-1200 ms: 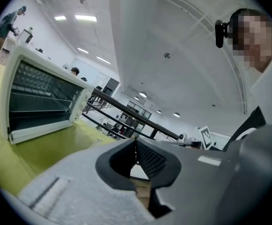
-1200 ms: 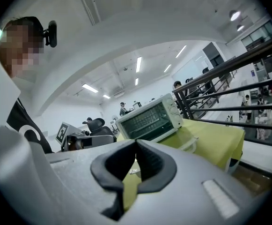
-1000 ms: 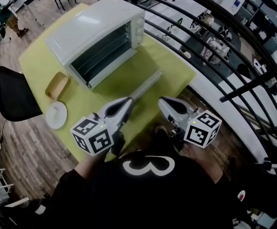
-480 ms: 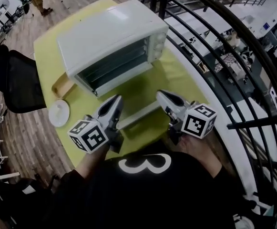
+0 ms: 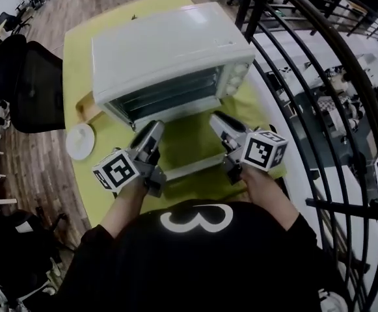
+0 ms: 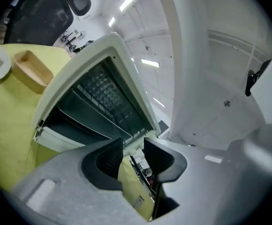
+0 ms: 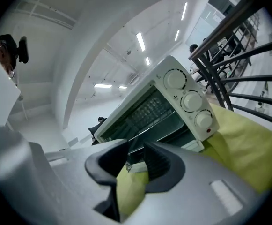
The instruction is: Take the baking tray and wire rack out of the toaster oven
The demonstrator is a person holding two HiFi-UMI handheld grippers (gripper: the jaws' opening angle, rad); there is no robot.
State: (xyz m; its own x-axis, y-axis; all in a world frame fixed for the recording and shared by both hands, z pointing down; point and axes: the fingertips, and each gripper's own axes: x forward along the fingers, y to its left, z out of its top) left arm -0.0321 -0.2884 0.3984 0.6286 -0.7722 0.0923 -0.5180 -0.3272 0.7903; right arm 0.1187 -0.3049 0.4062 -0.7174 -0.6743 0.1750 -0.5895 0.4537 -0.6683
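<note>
The white toaster oven (image 5: 169, 44) stands on the yellow-green table (image 5: 76, 57) with its door (image 5: 195, 166) folded down flat toward me. Inside, the wire rack (image 6: 105, 95) lies above the dark baking tray (image 6: 75, 121); the right gripper view shows the rack (image 7: 152, 108) too. My left gripper (image 5: 155, 130) is in front of the oven's left side, its jaws opening with nothing between them (image 6: 133, 144). My right gripper (image 5: 216, 119) hovers before the oven's right side, near the knobs (image 7: 192, 100). Its jaws are also opening and hold nothing (image 7: 136, 149).
A wooden dish (image 5: 88, 109) and a white plate (image 5: 79, 140) lie left of the oven. A black chair (image 5: 19, 83) stands beyond the table's left edge. A black railing (image 5: 306, 77) runs close along the table's right side.
Both grippers have moved forward along the open door to the oven's front. Their jaws, shut before, now stand apart.
</note>
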